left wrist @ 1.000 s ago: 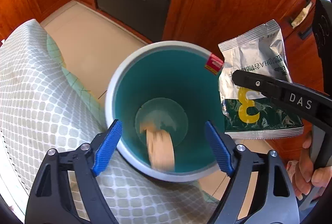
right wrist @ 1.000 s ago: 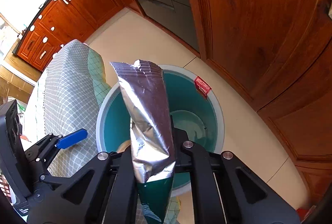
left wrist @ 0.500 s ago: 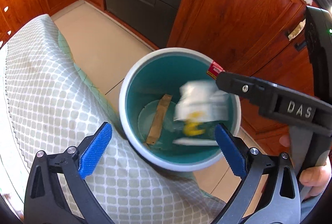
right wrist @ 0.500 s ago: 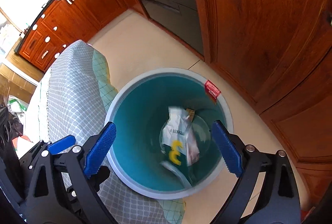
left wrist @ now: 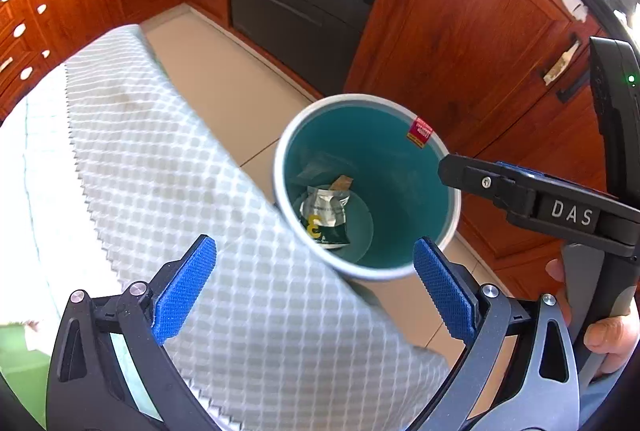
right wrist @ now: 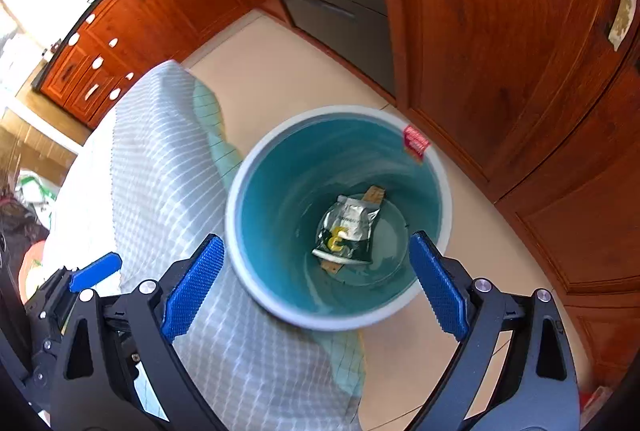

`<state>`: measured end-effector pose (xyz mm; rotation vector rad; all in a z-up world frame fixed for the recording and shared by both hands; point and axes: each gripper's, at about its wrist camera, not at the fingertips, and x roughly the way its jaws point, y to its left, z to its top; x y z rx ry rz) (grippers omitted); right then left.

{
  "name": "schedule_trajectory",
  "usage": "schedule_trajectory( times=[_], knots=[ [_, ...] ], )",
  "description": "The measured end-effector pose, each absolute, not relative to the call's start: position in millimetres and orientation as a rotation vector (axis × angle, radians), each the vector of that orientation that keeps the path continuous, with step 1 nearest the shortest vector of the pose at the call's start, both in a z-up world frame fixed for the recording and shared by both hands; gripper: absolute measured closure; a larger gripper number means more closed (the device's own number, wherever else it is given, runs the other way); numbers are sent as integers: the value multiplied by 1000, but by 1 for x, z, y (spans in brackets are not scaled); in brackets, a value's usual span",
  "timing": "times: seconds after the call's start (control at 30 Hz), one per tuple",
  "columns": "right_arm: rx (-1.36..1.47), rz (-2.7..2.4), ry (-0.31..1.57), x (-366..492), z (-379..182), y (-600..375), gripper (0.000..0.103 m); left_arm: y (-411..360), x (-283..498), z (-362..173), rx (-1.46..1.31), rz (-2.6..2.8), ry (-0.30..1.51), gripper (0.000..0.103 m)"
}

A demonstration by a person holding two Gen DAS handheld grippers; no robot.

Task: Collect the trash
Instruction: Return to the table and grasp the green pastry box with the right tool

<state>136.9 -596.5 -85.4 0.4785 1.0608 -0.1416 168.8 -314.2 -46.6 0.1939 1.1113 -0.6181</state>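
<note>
Both grippers are empty now. Right gripper (right wrist: 316, 287) has just been opening, jaws wide apart, nothing between them; a second ago it clamped the foil snack packet (right wrist: 347, 231). That packet now lies on the bottom of the teal trash bin (right wrist: 438, 187), over the brown wooden stick (right wrist: 374, 196) that I dropped from my left gripper (left wrist: 316, 291), which has also been opening and stands fully apart. The bin stands on the floor, beside the edge of the table with the checked cloth (left wrist: 168, 167). I judge these two pieces are collected, so more trash must be searched.
</note>
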Motion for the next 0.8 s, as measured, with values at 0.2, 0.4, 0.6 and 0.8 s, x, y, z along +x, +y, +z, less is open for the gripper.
schedule_trajectory(
  times=[0.2, 0.4, 0.6, 0.8],
  knots=[
    [429, -79, 1050, 122, -67, -556, 13, -274, 152, -25, 193, -590, 1060, 4],
    [380, -4, 1043, 112, -51, -506, 13, -225, 135, -10, 181, -558, 1021, 4],
    [332, 98, 1072, 112, -42, -446, 13, -169, 114, 2, 166, -509, 993, 4],
    [291, 219, 1109, 116, -36, -377, 13, -99, 96, 5, 130, -443, 978, 4]
  ],
)
